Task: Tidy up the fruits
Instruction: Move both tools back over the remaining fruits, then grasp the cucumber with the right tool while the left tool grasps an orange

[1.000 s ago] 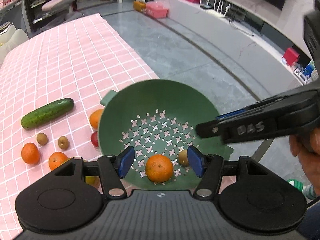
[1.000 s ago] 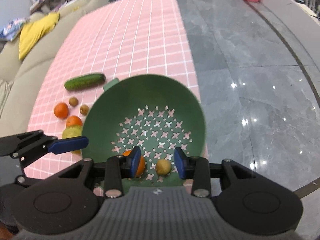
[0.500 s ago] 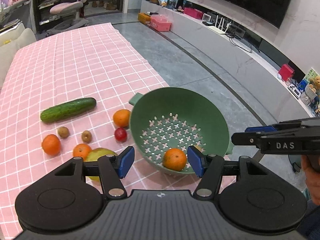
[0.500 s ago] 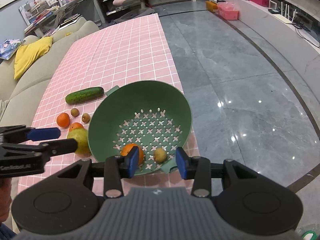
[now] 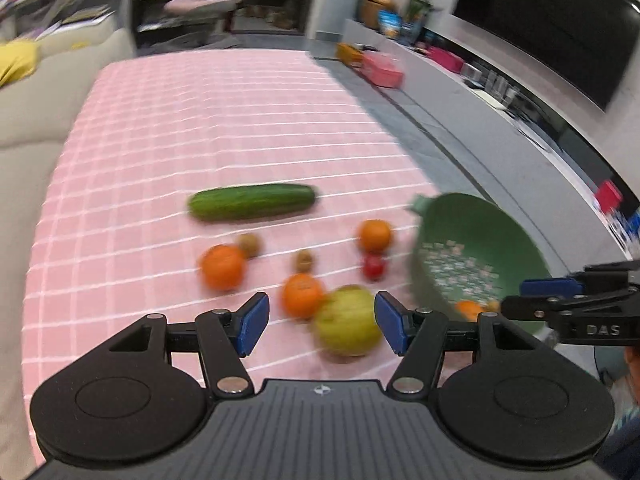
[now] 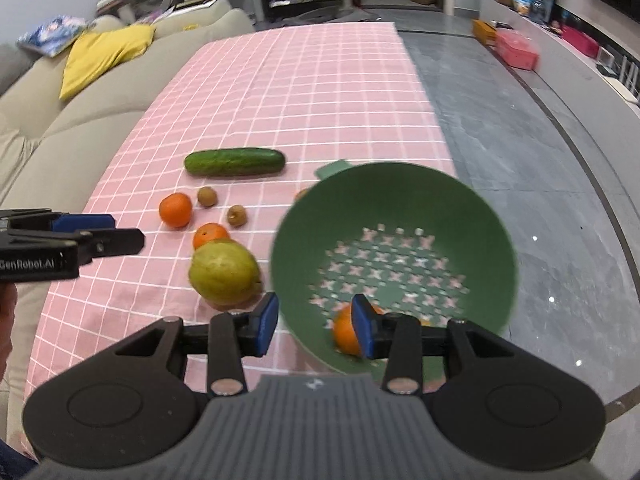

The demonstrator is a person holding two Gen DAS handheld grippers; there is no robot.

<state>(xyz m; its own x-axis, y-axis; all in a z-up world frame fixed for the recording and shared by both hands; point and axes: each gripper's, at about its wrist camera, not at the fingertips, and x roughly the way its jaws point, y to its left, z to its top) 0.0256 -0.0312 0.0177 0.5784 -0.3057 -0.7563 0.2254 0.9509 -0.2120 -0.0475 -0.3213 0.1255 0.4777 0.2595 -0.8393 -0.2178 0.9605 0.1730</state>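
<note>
Now the left gripper point(image 5: 318, 322) hovered with fingers wide apart and empty, the green pear point(image 5: 347, 320) just ahead between them. Right gripper point(image 6: 314, 326) was also spread, holding nothing, over the green colander's point(image 6: 492, 216) near rim. Likely pick step; next move: lower, close on pear, carry to colander.

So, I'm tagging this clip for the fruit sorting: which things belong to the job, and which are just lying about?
Job:
green colander, already holding an orange
pear
three oranges on the cloth, e.g.
two small brown fruits
small red fruit
left tool and right tool, both open

Lying about:
cucumber
yellow cushion
pink checked tablecloth
</note>
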